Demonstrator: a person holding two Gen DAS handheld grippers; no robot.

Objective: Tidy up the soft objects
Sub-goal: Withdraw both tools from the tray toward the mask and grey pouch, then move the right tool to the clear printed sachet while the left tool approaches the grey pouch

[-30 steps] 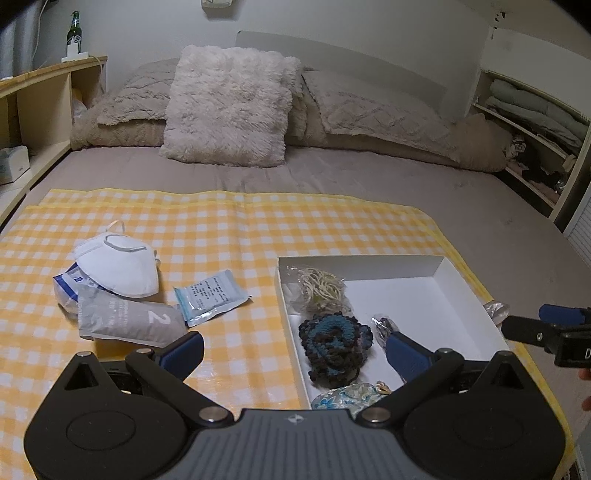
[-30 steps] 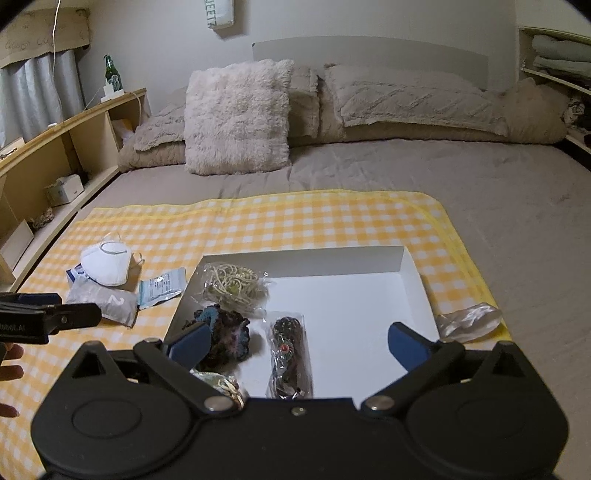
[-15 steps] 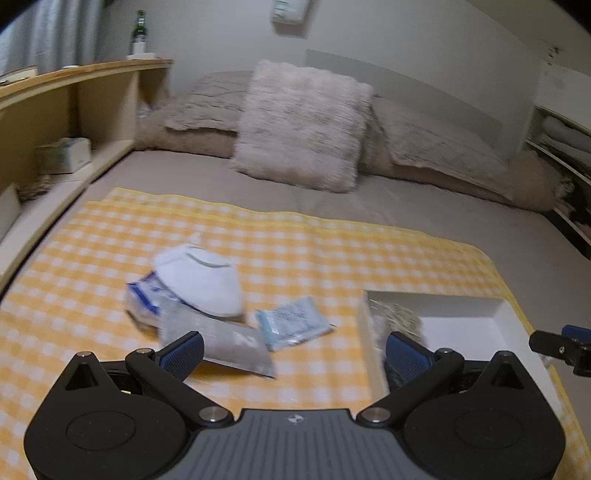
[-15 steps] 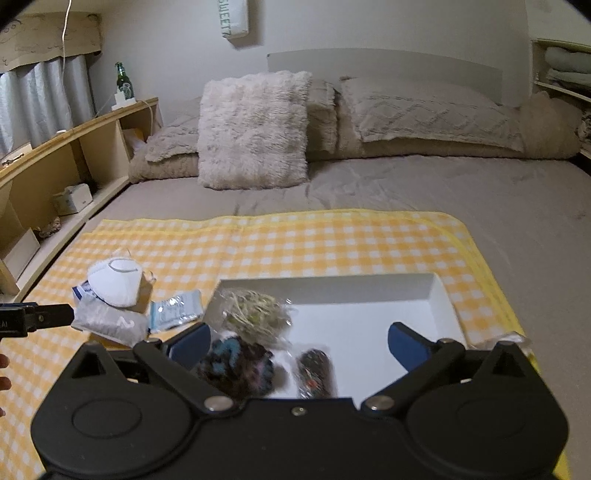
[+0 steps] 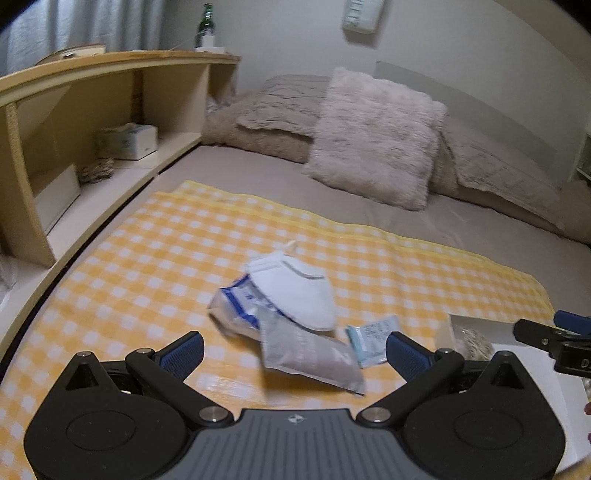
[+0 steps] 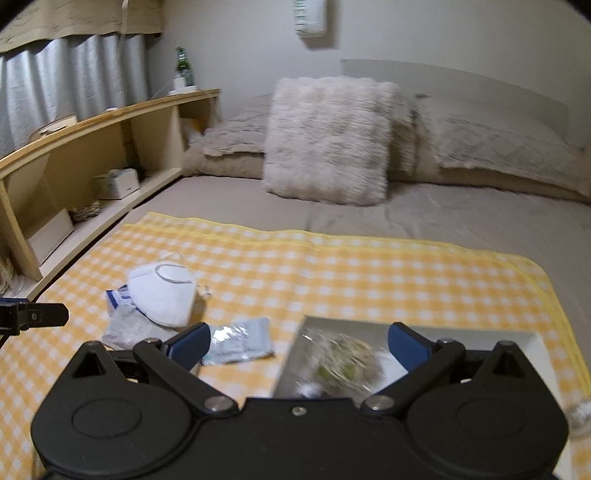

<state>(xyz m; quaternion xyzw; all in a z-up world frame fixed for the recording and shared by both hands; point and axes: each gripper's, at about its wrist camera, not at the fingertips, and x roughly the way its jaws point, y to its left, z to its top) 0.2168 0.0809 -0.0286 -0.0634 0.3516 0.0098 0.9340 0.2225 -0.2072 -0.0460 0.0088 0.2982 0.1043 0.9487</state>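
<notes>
— on the yellow checked cloth (image 5: 155, 258), ahead of the left claw (image 5: 293, 349): white cup mask (image 5: 295, 291) heaped over a blue-printed packet (image 5: 236, 301), grey pouch (image 5: 308, 356) leaning against both, small pale-blue sachet (image 5: 373, 338) just beside. spread wide, that claw, gripping nothing.

— and the right claw (image 6: 299, 345)?

— equally wide, equally empty, hovering over the near corner of the white box (image 6: 480, 338). already inside: a clear bag of pale stringy stuff (image 6: 343, 360). rest of the box hidden below the claw body.

— likely trouble?

— overlap, mostly. closing on the pouch could drag the mask and packet along, or pinch only slick film and slip. mask dome probably collapses under a squeeze; elastic loop might snag on a finger. both views smeared, so aim uncertain too.

— ground underneath?

— soft bed (image 6: 443, 218), taupe sheet, no firm worktop. pressing down would sink and wrinkle the cloth, maybe trap a fold between the fingers.

— room?

— fluffy cushion (image 6: 328, 136) against knitted pillows (image 6: 491, 140) at the headboard, wooden shelf unit (image 5: 92, 96) along the left with a tissue box (image 5: 127, 134) and a green bottle (image 5: 206, 16) on top, grey curtains (image 6: 70, 70) behind.
</notes>
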